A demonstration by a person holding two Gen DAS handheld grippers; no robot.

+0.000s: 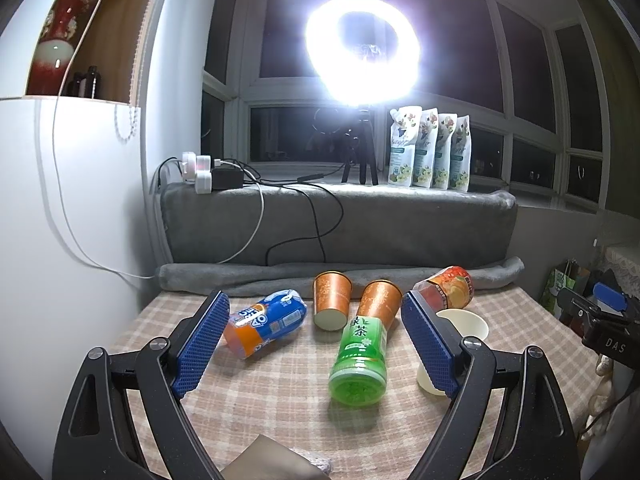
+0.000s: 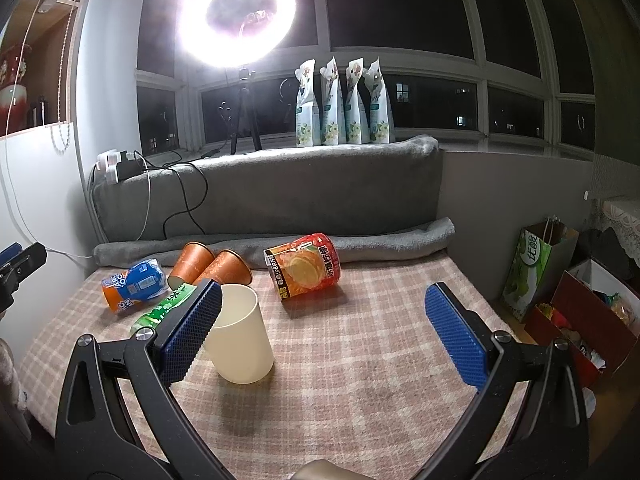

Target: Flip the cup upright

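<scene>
A cream cup [image 2: 240, 340] stands upright on the checked tablecloth [image 2: 360, 340], mouth up. It also shows in the left wrist view [image 1: 460, 332], partly hidden behind the left gripper's right finger. My right gripper [image 2: 324, 332] is open and empty; its left finger [image 2: 192, 332] is right beside the cup, touching or nearly so. My left gripper [image 1: 316, 344] is open and empty above the cloth, with a green tea cup [image 1: 360, 356] lying on its side between its fingers. The right gripper's body also shows at the right edge of the left wrist view.
Lying on their sides: a blue-orange cup [image 1: 264, 322], two brown paper cups [image 1: 332, 298] [image 1: 380, 300] and an orange-print cup [image 2: 306, 268]. A grey blanket [image 2: 280, 196] backs the table. A ring light [image 1: 362, 46] and pouches [image 2: 342, 104] stand on the sill. Bags and boxes [image 2: 568, 300] sit right.
</scene>
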